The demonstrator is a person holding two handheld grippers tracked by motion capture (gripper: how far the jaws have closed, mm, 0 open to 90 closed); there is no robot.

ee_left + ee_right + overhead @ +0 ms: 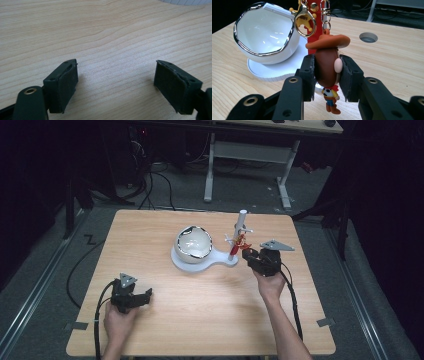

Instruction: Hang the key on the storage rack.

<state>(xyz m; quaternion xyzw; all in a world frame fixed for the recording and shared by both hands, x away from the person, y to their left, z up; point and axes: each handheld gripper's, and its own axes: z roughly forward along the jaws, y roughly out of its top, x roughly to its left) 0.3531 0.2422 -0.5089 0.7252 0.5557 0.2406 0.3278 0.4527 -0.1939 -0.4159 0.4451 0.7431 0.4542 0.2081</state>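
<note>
A small cowboy figure keychain point(327, 65) with a brown hat hangs by its clasp from a peg of the stand's post point(239, 234); a gold star charm point(304, 21) hangs beside it. My right gripper point(327, 75) is shut on the figure's head, its pads pressing both sides. In the high view the right gripper point(248, 254) is just right of the post's red foot. The white stand point(227, 261) carries a white bowl with a chrome rim point(194, 243). My left gripper point(115, 82) stands open over bare wood, near the table's front left point(142, 296).
The light wooden table point(200, 320) has a round cable hole point(368, 37) behind the stand. Beyond its far edge stand a white desk frame point(250, 150) and cables on a dark floor. Bare wood lies between the two hands.
</note>
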